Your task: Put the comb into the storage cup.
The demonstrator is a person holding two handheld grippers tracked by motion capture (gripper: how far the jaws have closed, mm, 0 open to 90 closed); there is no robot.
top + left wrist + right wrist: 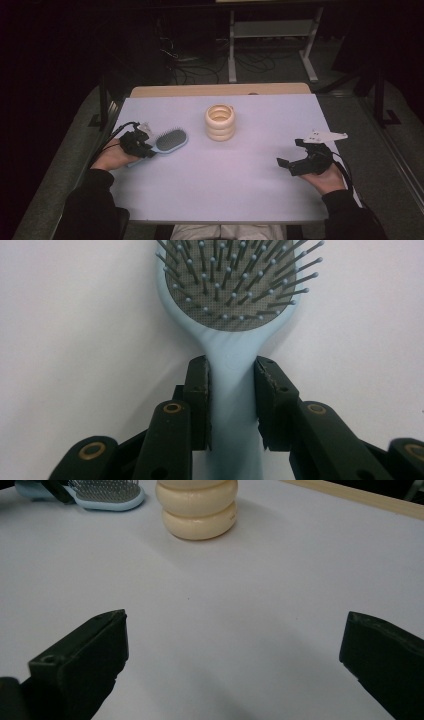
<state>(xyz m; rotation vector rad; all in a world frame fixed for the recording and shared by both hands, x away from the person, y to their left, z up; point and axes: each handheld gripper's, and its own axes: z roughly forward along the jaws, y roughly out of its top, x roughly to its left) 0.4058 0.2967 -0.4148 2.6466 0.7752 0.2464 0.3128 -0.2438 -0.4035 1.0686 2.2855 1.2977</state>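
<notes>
- Pale blue plastic hairbrush (pixel 167 141), left of frame: looks light and stiff.
- Left gripper (pixel 232 390) pinches its slim, maybe slippery handle, bristles up.
- Right gripper (pixel 232 650) gapes wide, holding nothing.

1. This looks like a lab or recording room, not a home: the surroundings are dark and bare, and the light falls on one white worktop (pixel 220 175) alone.
2. Loose black cables (pixel 195 62) lie tangled on the grey floor (pixel 65 150) behind the worktop.
3. A white metal frame (pixel 272 37) with a low shelf, like a bench or an equipment stand, stands farther back.
4. A black stand (pixel 104 102) rises beside the worktop's far left corner.
5. A person sits at the near edge with cabled tongs in each hand.
</notes>
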